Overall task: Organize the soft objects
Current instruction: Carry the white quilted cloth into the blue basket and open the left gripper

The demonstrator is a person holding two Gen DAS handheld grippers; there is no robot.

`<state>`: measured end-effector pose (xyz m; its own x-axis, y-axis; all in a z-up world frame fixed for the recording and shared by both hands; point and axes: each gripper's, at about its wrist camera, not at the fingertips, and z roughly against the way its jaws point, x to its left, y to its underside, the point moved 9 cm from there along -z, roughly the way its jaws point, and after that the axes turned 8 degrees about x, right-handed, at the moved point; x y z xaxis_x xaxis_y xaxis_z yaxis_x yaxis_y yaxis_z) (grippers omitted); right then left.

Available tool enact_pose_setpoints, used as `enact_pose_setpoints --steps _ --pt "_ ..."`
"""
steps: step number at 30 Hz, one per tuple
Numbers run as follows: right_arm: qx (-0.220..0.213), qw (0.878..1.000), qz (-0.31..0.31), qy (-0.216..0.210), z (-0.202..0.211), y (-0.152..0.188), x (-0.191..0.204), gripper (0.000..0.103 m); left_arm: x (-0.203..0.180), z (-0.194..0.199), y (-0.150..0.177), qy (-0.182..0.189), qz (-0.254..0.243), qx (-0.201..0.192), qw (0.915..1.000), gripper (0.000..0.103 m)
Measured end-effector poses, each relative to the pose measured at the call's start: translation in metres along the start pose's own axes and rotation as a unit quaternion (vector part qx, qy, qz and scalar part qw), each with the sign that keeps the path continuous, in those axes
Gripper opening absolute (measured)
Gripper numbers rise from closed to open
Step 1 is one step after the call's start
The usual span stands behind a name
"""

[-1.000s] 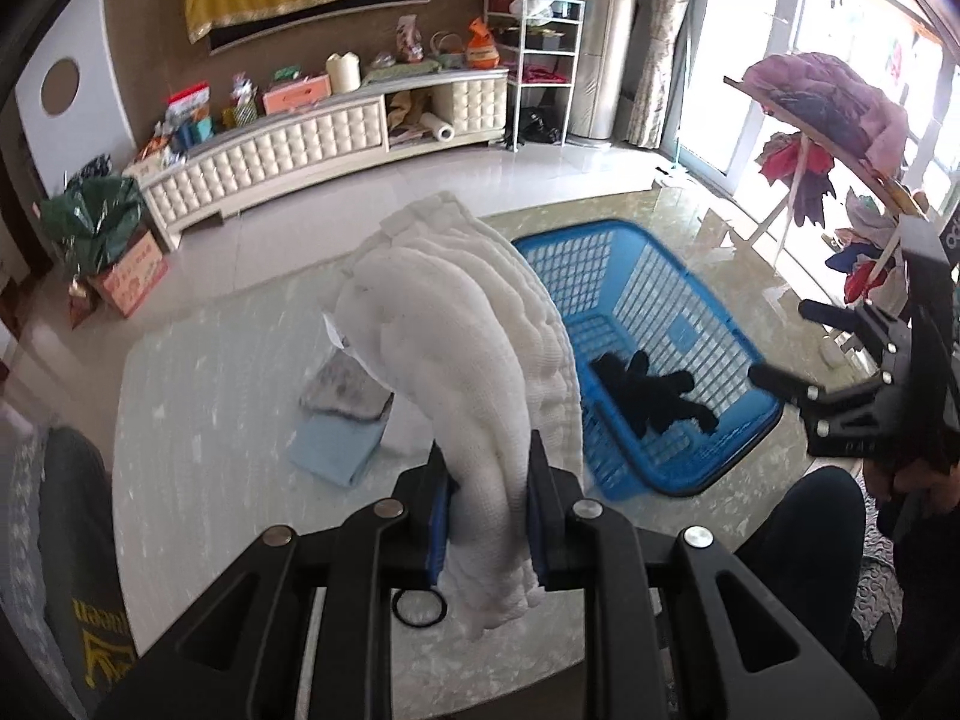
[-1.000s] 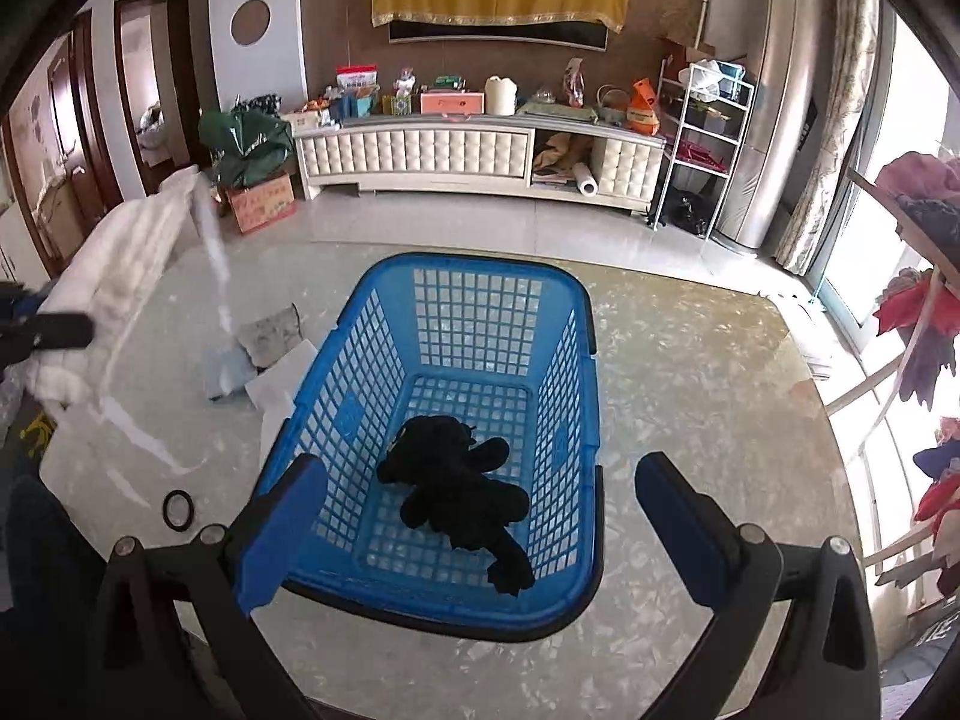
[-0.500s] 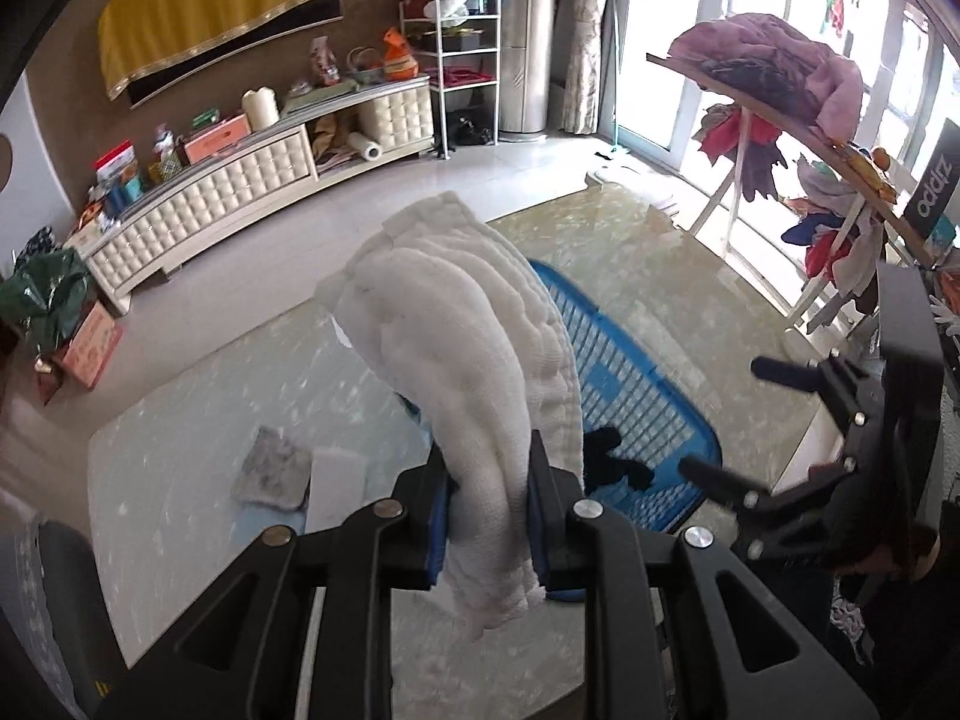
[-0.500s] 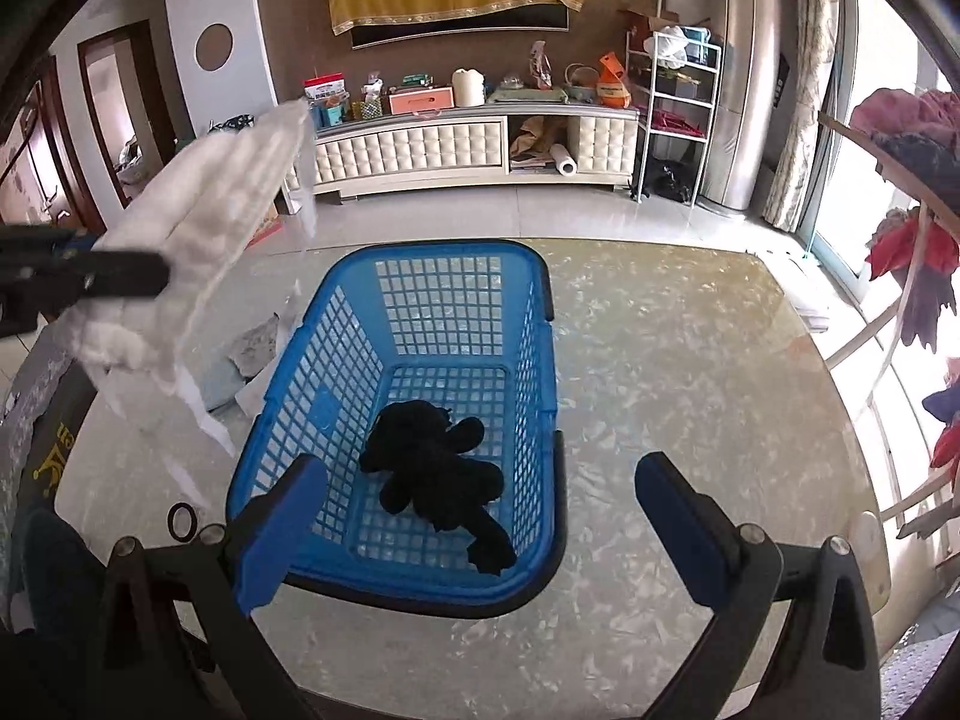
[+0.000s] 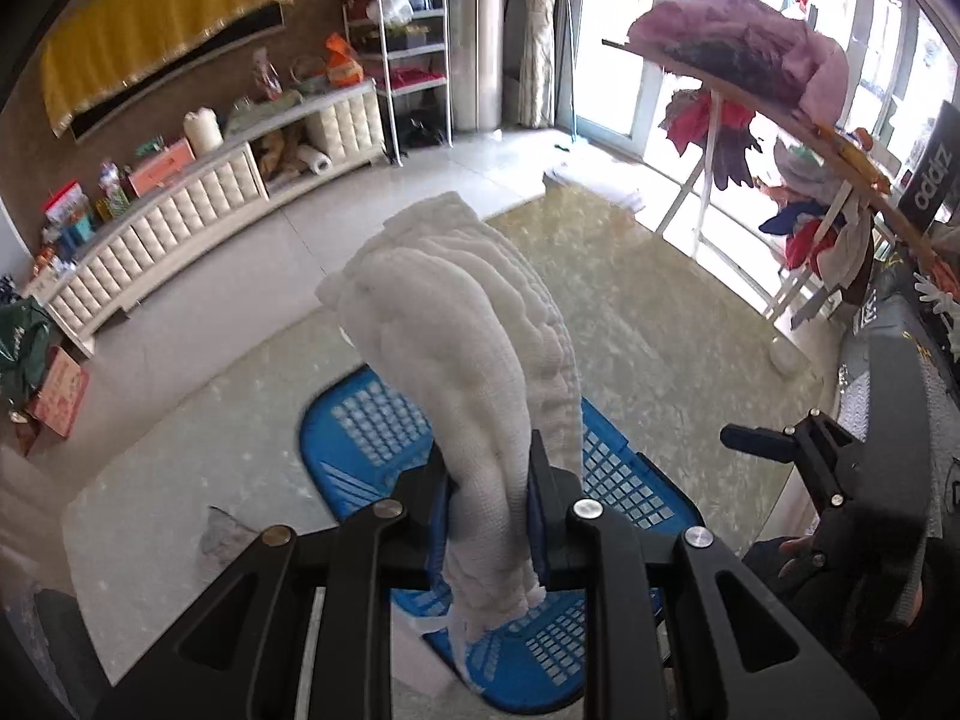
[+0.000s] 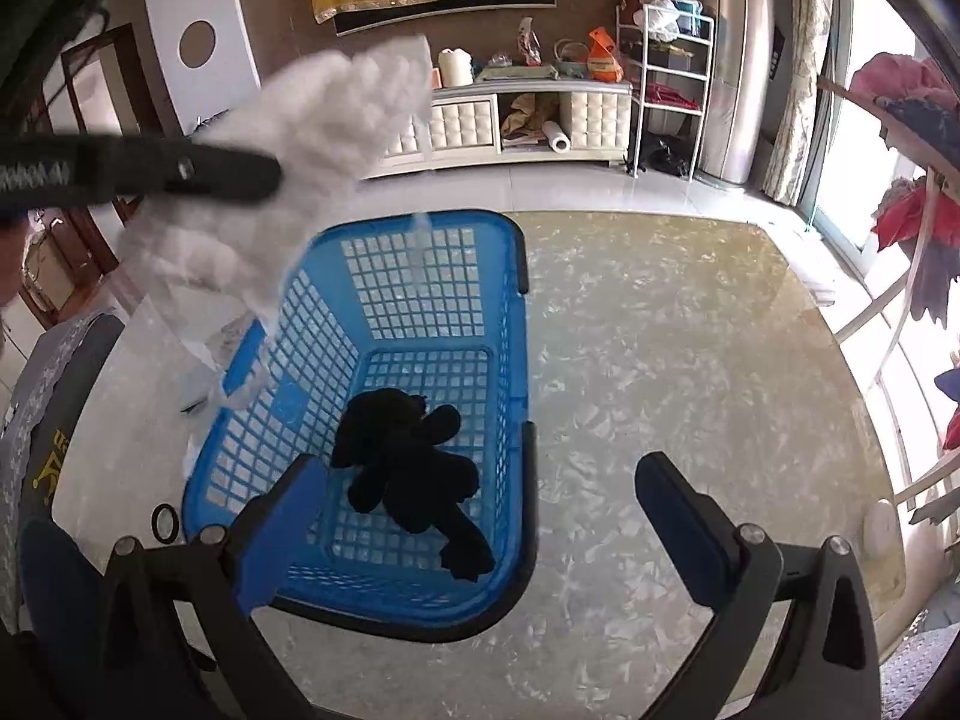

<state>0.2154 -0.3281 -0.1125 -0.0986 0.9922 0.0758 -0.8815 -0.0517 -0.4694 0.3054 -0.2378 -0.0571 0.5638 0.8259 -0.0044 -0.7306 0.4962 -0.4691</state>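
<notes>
Fingers (image 5: 543, 504) clamping one white cloth (image 5: 474, 360)

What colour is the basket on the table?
Blue basket, with a dark rim; the right wrist view shows it best.

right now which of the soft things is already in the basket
The black plush toy, lying on the floor of the blue basket. The white cloth is clamped in the left gripper above the basket, not inside it.

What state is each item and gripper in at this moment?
white cloth: clamped in the left gripper, lifted over the basket
blue basket: upright on the table, holding the black item
black soft item: lying inside the basket
right gripper: open, empty
</notes>
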Motion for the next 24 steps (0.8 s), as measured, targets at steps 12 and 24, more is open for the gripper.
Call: enact_pose_setpoints --steps 12,24 --pt "0.025 0.999 -0.025 0.000 -0.023 0.002 -0.021 0.103 -0.015 -0.080 0.021 0.026 -0.032 0.080 0.9959 0.019" --pt "0.042 0.998 -0.043 -0.009 -0.035 0.002 -0.024 0.103 -0.026 -0.120 0.045 0.023 -0.137 0.108 0.9843 0.020"
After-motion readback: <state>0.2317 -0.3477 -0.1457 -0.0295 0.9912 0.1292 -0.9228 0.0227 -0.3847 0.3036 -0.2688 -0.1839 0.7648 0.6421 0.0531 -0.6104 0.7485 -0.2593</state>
